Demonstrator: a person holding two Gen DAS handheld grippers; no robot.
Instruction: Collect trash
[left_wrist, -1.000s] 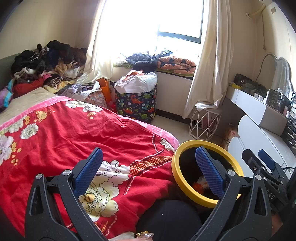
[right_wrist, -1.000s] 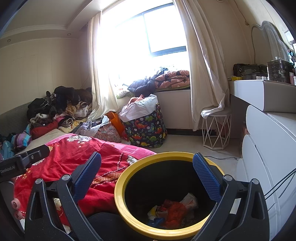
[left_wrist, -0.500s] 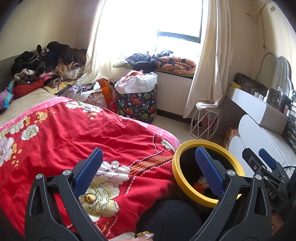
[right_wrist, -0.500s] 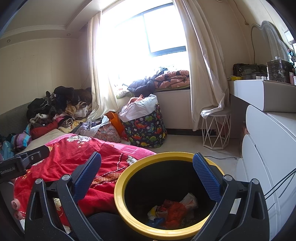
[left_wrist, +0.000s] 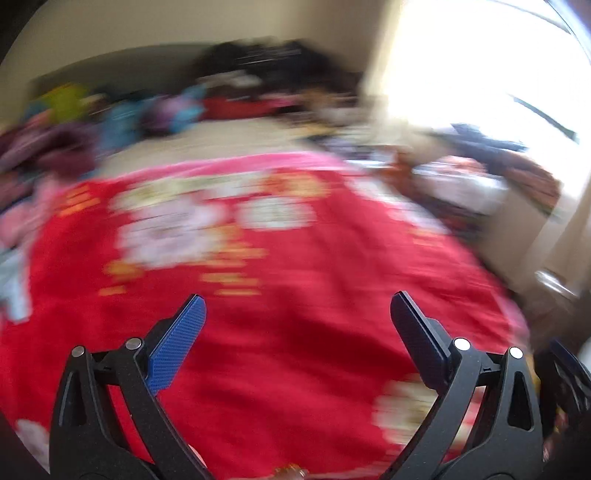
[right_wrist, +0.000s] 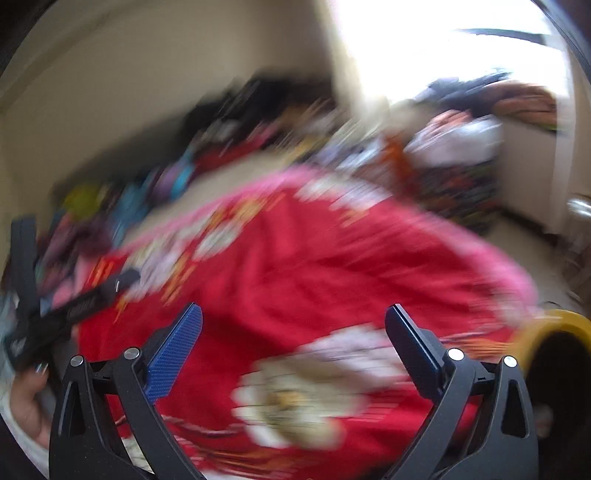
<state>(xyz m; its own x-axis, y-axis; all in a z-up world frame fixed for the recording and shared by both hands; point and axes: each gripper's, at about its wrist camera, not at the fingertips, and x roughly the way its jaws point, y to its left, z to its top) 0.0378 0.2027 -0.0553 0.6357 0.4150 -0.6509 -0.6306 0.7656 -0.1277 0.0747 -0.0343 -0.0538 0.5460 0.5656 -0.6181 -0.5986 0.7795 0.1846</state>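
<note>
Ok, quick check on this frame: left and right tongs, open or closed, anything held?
Left tongs: open, nothing between the fingers, over the red floral bedspread.
Right tongs: open, empty too.

The bed (left_wrist: 229, 136) carries a red quilt (left_wrist: 295, 332) with blurred white and gold flowers and a pink border, spread over most of it; a beige strip shows beyond the border. Along the bed's far edge, against the wall, lies a heap of clothes (left_wrist: 258, 77), dark, blue, purple and yellow-green. Blur hides finer detail.
</note>
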